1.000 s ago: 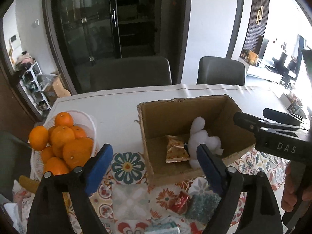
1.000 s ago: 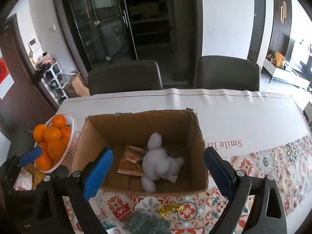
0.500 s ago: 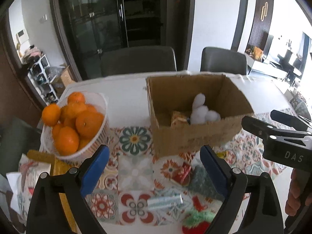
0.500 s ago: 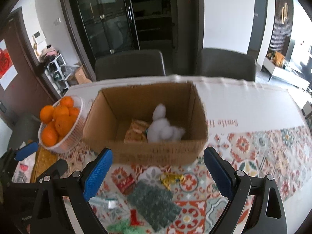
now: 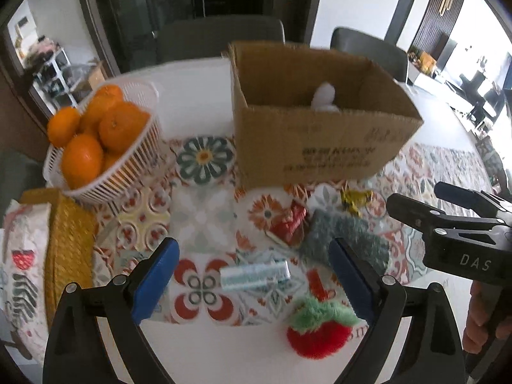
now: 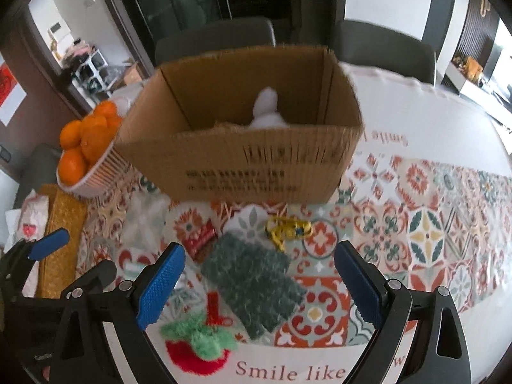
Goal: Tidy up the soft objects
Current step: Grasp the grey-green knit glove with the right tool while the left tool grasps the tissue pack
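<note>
A cardboard box (image 5: 320,147) (image 6: 243,163) stands on the table with a white plush toy (image 5: 324,96) (image 6: 266,108) inside. In front of it lie a grey-green fuzzy cloth (image 6: 252,278) (image 5: 348,240), a red strawberry plush with a green top (image 5: 316,329) (image 6: 195,348), a red snack packet (image 5: 289,224) (image 6: 200,240), a yellow chain toy (image 6: 286,230) (image 5: 355,196) and a pale tube (image 5: 256,275). My left gripper (image 5: 252,281) is open and empty above the tube. My right gripper (image 6: 259,288) is open and empty above the cloth; it also shows in the left wrist view (image 5: 448,224).
A white basket of oranges (image 5: 96,147) (image 6: 89,156) stands left of the box. A yellow woven mat (image 5: 64,246) and a patterned bag (image 5: 22,256) lie at the left edge. The patterned tablecloth (image 6: 416,224) stretches right. Chairs (image 6: 384,48) stand behind the table.
Both grippers have pulled back from over the box and come lower toward the near table edge. The cloth, tube and strawberry plush have come into view. Both stay open.
</note>
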Tool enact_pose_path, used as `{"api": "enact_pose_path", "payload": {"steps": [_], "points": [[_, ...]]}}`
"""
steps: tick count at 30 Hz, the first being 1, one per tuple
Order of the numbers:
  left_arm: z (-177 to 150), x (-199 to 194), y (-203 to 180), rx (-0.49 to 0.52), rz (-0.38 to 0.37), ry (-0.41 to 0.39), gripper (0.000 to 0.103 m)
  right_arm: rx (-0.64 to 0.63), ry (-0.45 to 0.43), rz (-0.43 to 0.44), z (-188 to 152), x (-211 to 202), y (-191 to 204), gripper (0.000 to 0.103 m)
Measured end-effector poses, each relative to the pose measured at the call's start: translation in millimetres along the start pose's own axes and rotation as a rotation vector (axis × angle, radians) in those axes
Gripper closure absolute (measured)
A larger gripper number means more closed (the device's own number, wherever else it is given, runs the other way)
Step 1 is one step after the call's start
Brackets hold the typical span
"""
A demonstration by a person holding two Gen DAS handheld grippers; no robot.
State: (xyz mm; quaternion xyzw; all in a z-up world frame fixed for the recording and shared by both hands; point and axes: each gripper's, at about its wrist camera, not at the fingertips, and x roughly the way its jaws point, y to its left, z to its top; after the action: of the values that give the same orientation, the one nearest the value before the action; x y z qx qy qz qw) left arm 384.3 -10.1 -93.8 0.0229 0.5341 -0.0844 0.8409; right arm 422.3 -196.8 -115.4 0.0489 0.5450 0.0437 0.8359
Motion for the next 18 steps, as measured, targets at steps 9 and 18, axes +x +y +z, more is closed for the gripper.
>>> {"api": "enact_pose_path", "payload": {"steps": [9, 18], "points": [[-11.9, 34.6, -2.6, 0.000, -0.007, 0.124, 0.007, -0.006, 0.139, 0.016, -7.3, 40.1, -7.1, 0.008], [-14.6, 67.1, -1.5, -0.006, -0.013, 0.226, 0.007, 0.003, 0.249, 0.019, -16.1, 78.0, -13.7, 0.008]]}}
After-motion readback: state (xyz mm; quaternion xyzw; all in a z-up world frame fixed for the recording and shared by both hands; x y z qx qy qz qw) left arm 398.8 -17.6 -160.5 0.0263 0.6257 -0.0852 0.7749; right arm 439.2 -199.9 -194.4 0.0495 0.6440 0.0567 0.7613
